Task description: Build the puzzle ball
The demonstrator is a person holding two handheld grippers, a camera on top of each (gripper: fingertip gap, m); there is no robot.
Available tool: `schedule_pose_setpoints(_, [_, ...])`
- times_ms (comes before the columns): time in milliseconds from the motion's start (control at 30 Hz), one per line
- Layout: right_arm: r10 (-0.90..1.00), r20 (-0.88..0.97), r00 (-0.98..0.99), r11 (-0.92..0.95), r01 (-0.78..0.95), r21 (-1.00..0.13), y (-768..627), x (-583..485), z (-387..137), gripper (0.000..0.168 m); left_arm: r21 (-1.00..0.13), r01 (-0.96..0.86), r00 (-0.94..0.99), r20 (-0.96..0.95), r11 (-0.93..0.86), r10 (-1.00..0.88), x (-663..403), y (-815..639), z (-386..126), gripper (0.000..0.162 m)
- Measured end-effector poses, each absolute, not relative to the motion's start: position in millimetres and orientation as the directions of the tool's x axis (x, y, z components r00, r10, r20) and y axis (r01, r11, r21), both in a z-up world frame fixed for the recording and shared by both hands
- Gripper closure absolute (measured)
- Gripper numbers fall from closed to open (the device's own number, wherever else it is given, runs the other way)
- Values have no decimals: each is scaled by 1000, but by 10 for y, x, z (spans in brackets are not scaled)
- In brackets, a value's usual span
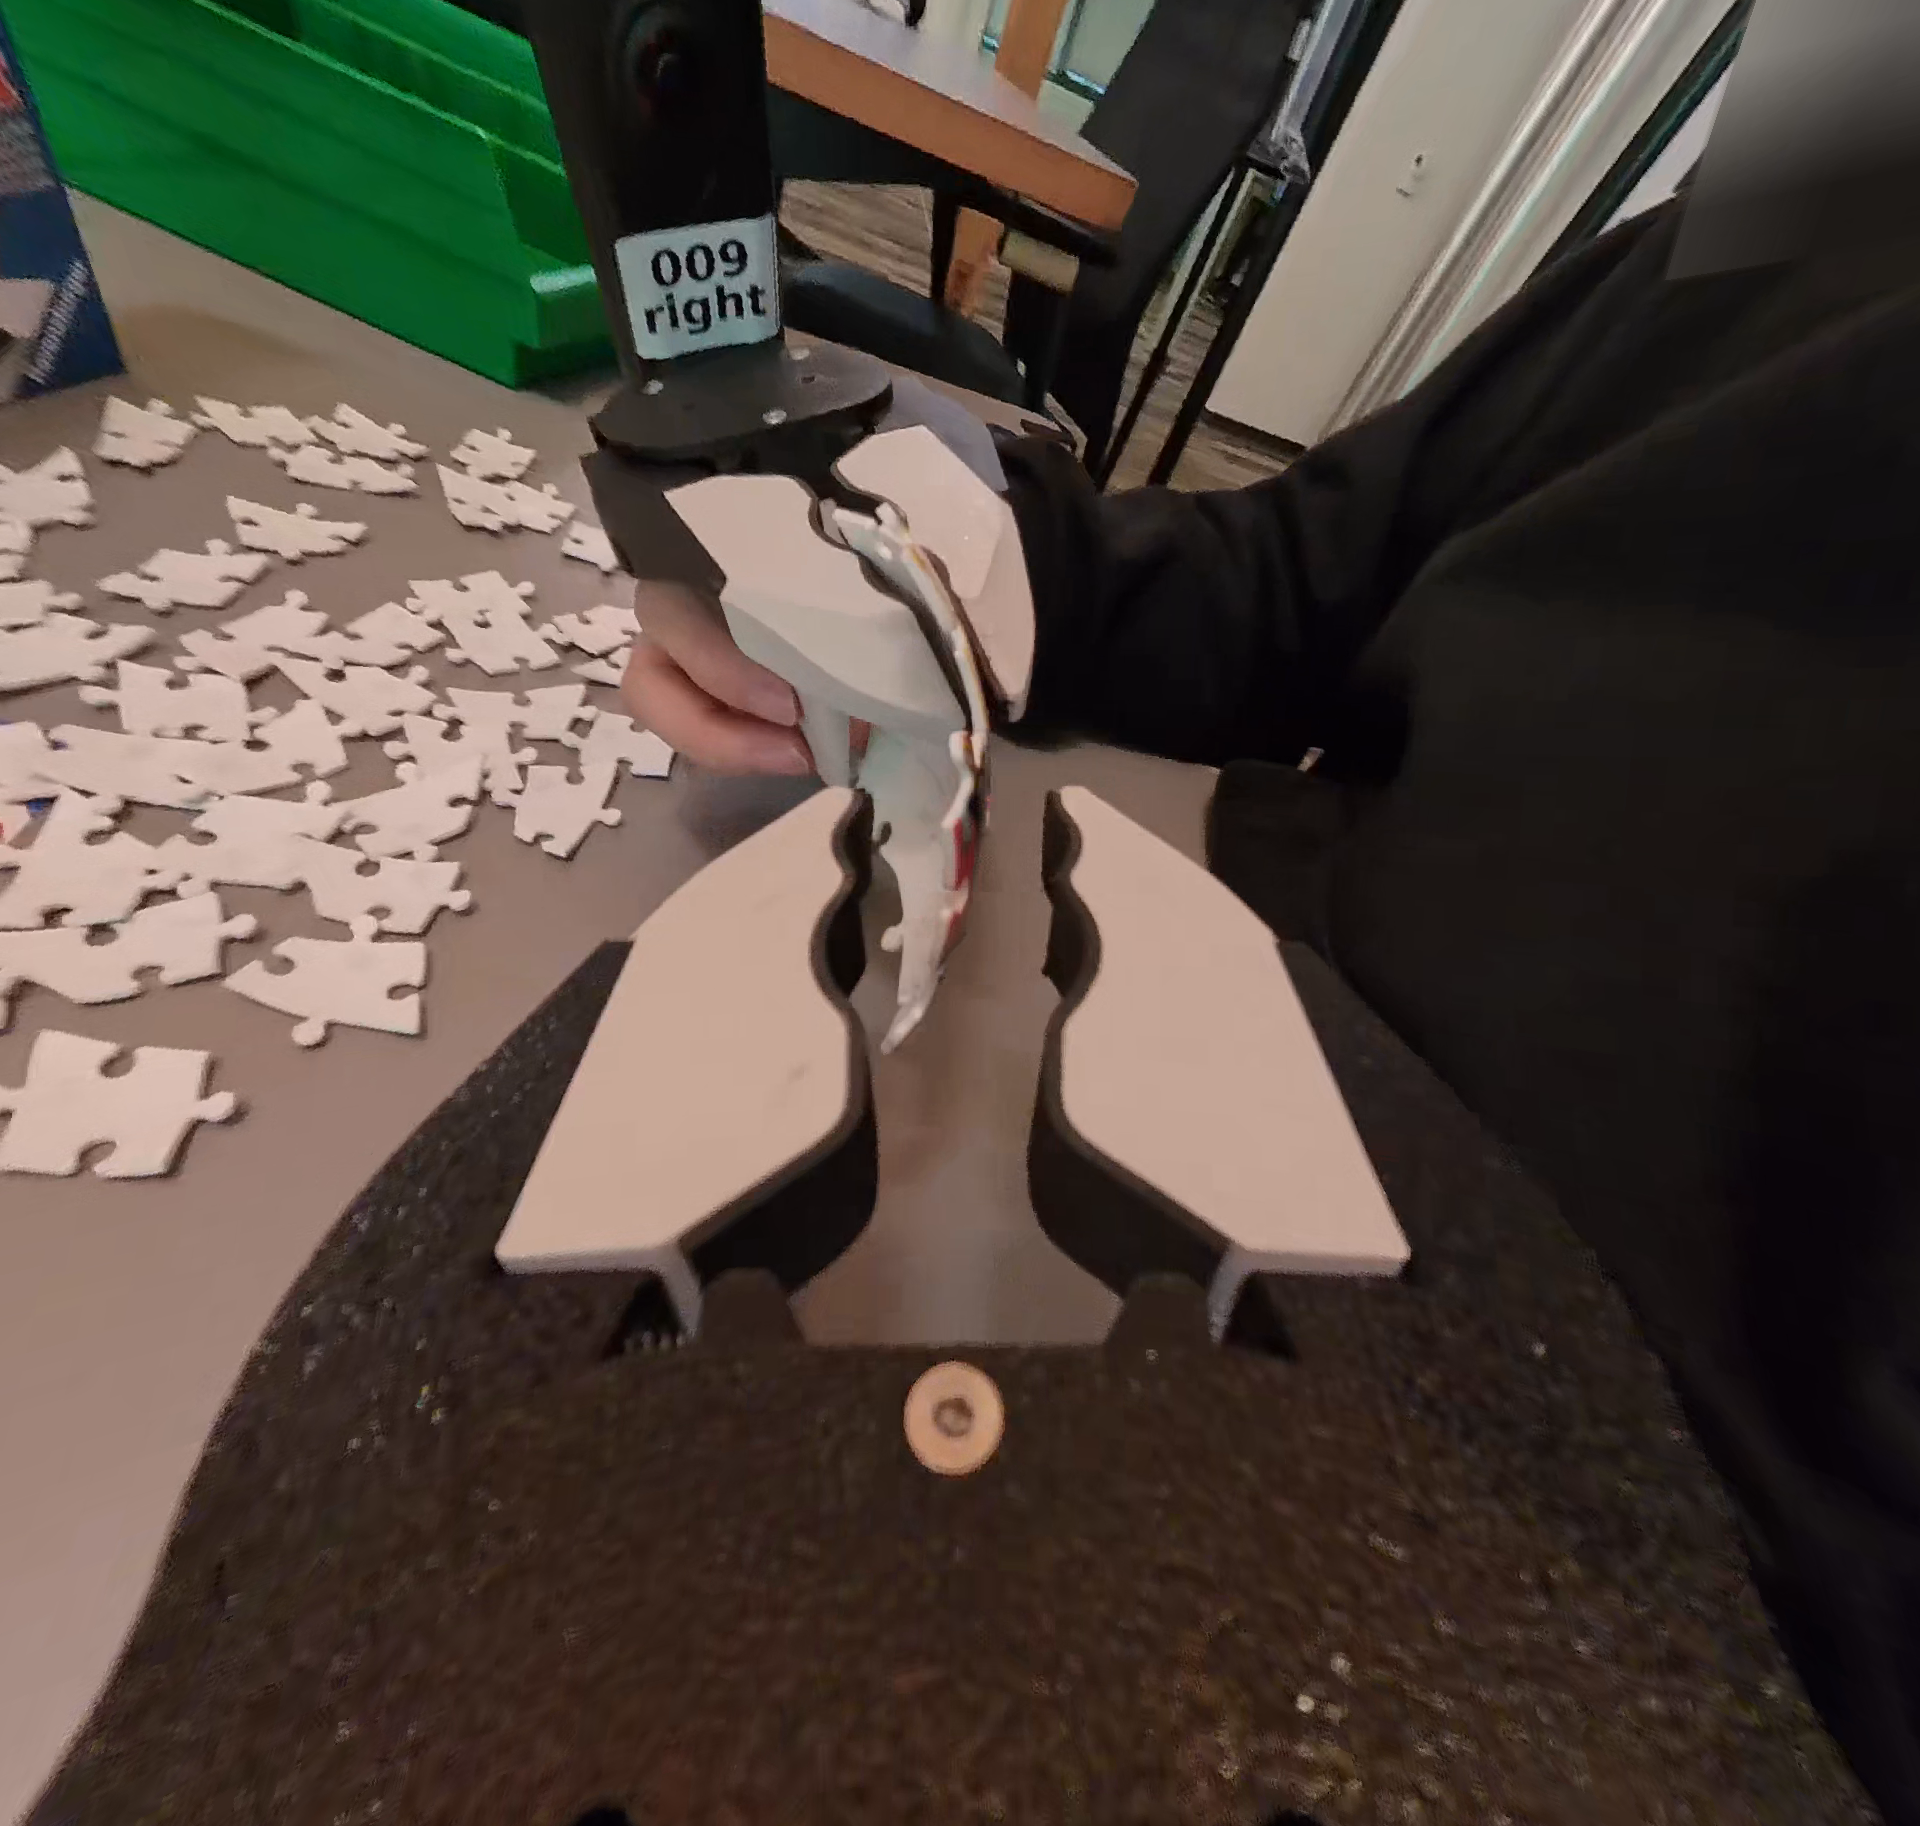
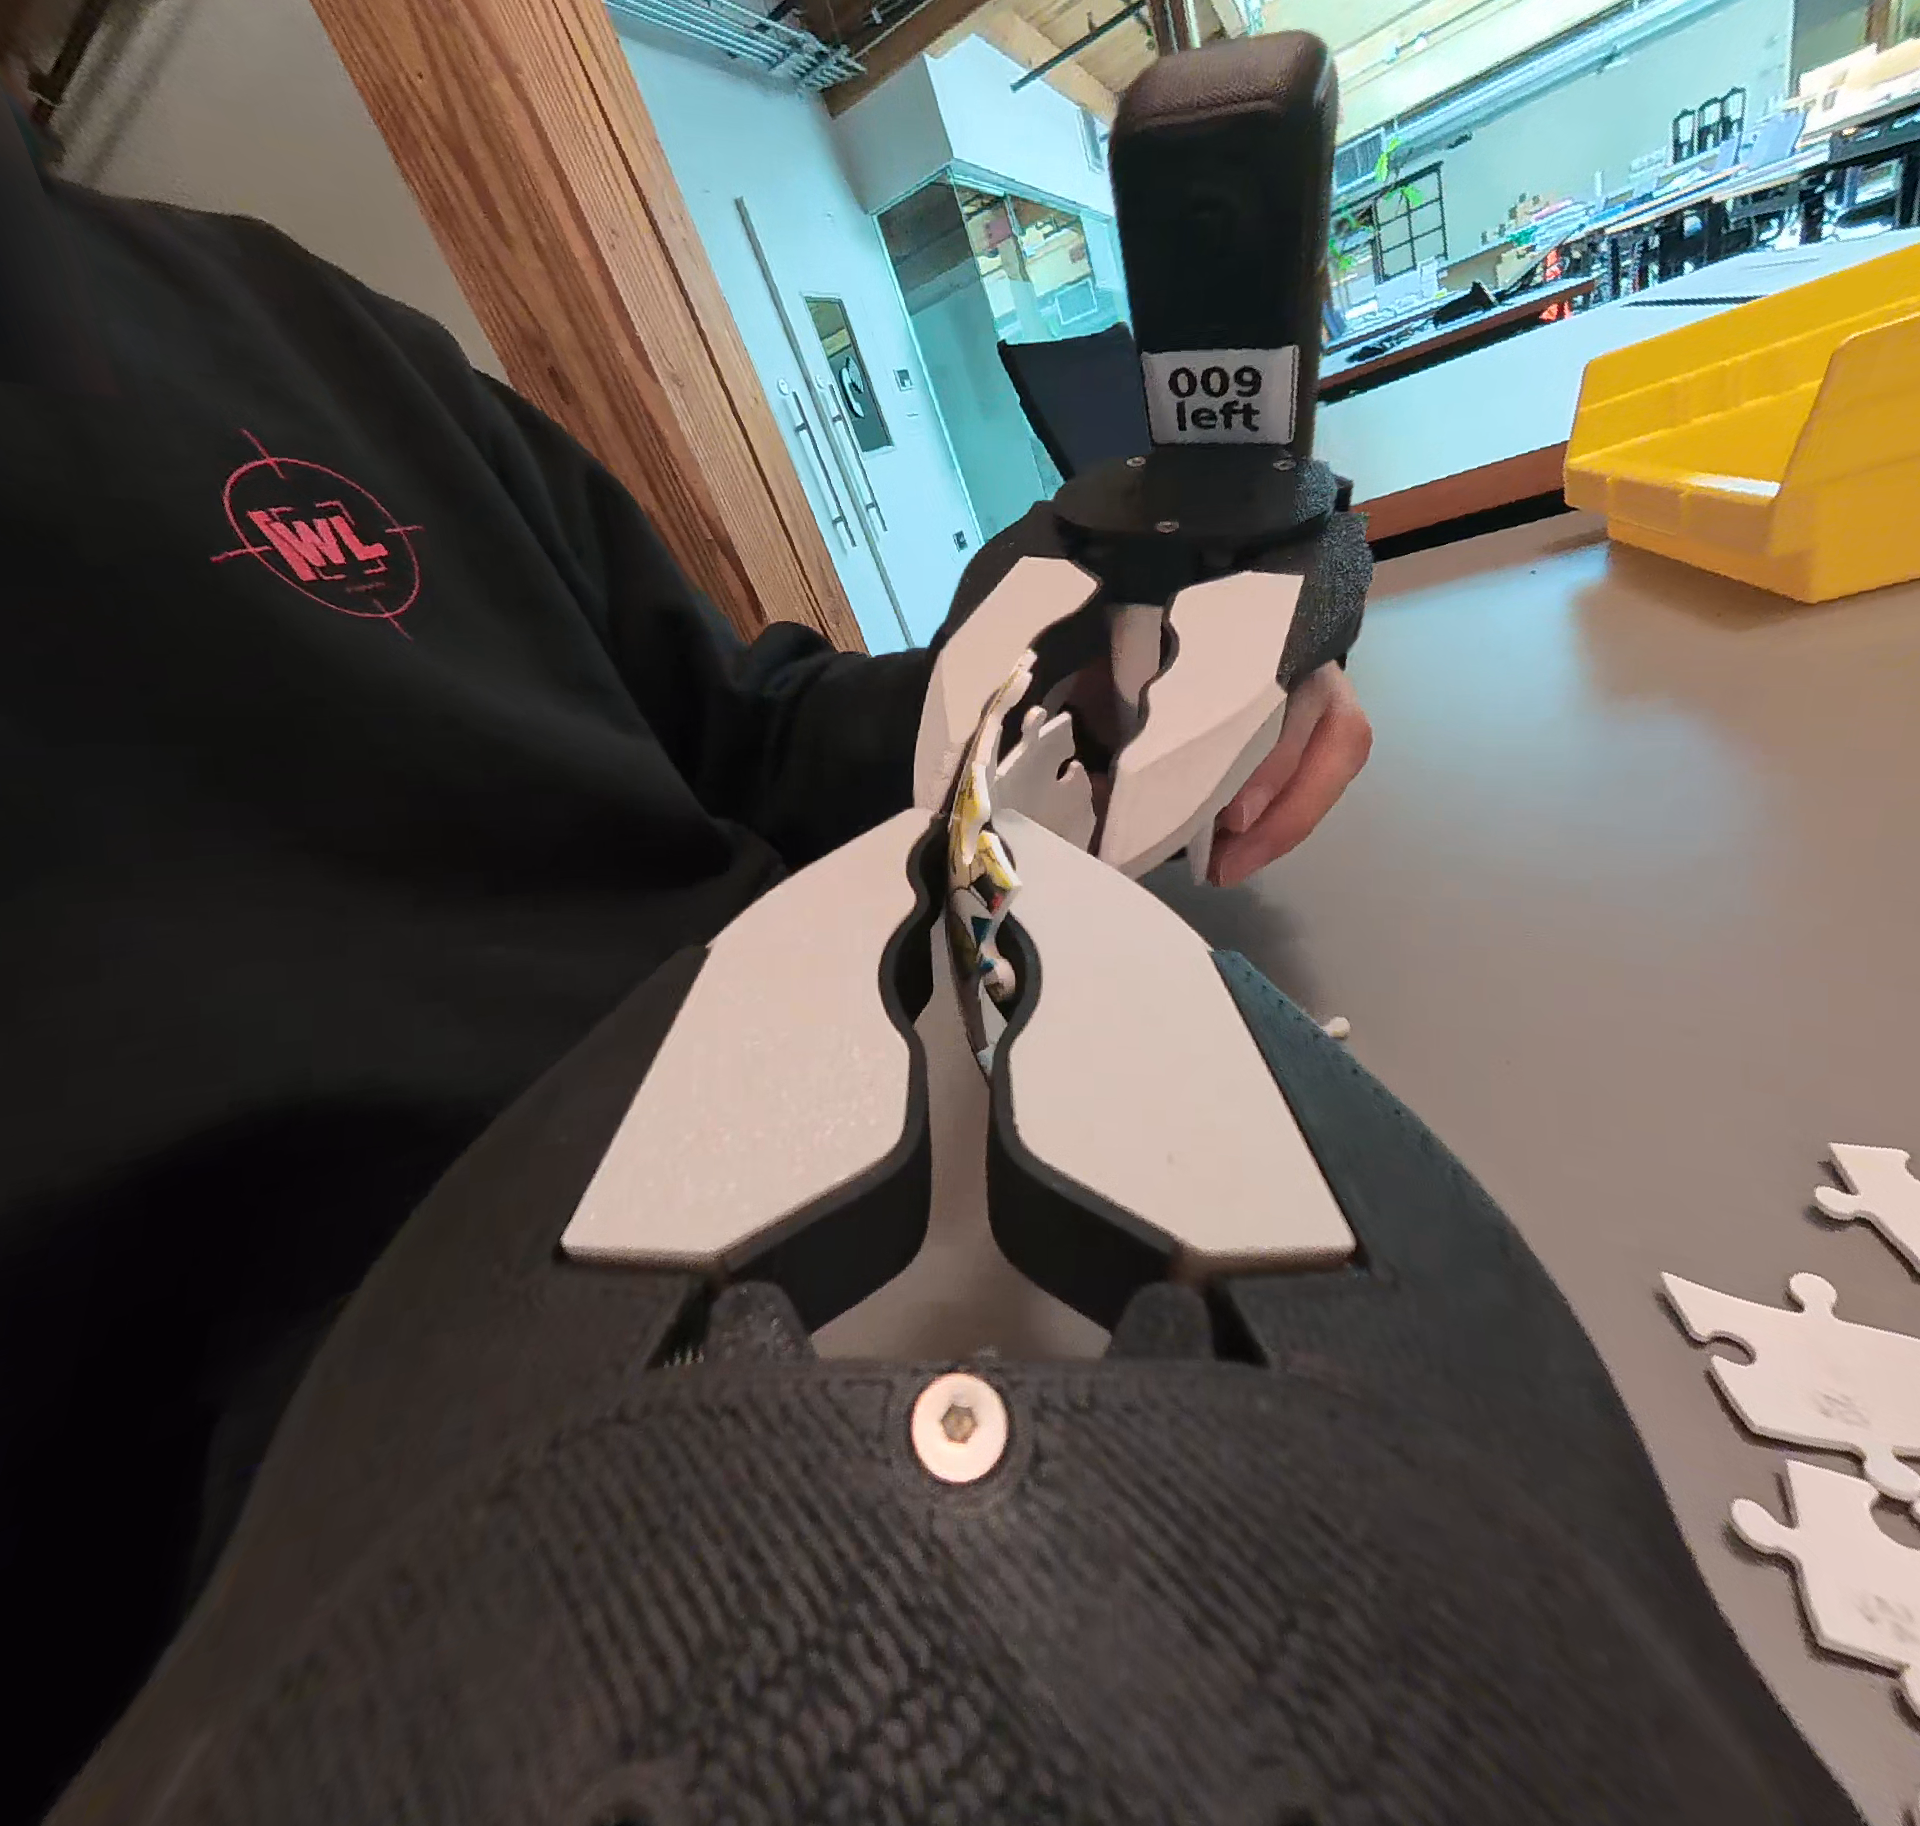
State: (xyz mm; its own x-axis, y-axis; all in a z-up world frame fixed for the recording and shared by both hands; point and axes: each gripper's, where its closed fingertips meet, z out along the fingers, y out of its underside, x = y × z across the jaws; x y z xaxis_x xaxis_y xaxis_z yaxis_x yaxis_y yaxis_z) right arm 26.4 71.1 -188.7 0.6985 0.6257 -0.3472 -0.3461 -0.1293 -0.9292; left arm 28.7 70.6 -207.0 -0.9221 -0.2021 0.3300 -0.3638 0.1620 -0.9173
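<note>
Puzzle strip (image 1: 935, 883), curved and partly joined, hangs above the grey tabletop (image 1: 312, 1257), pinched in the right gripper (image 2: 971, 903); the left gripper (image 1: 956, 841) has jaws apart around its lower end. Loose white pieces (image 1: 260, 737) lie nearby. Both handles carry white printed labels.

My right gripper (image 2: 961, 903) hides most of the curved puzzle strip (image 2: 977, 929) it pinches. A blue box (image 1: 47, 249) and loose pieces (image 2: 1860, 1402) run past the frame edges. A blurred patch (image 1: 1829, 83) covers the upper corner.
</note>
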Motion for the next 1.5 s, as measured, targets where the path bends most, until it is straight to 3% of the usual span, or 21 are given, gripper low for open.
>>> schedule_pose_setpoints(267, [606,-352,714,-145,-336,-931,738,279,-1934,162,-914,-345,-933,308,216,-185,279,661,-2125,157])
schedule_pose_setpoints(467, [564,-343,751,-113,-341,-933,727,377,-1892,138,-910,-337,-940,314,241,-131,207,675,-2131,160])
schedule_pose_setpoints(1133, [622,-339,706,-252,-229,-940,676,161,-2096,165,-860,-274,-961,267,431,-78,107,694,-2334,159])
schedule_pose_setpoints(1233, [596,-336,729,-249,-230,-941,677,239,-2104,165,-871,-290,-955,237,397,-177,245,744,-2274,132])
schedule_pose_setpoints(1367, [542,-361,759,-225,-283,-933,643,436,-2073,165,-860,-238,-930,69,451,-361,419,1028,-2277,108])
schedule_pose_setpoints(1500, [506,-368,780,-173,-326,-929,596,597,-1992,165,-723,-149,-929,-132,675,-345,287,1196,-2618,108])
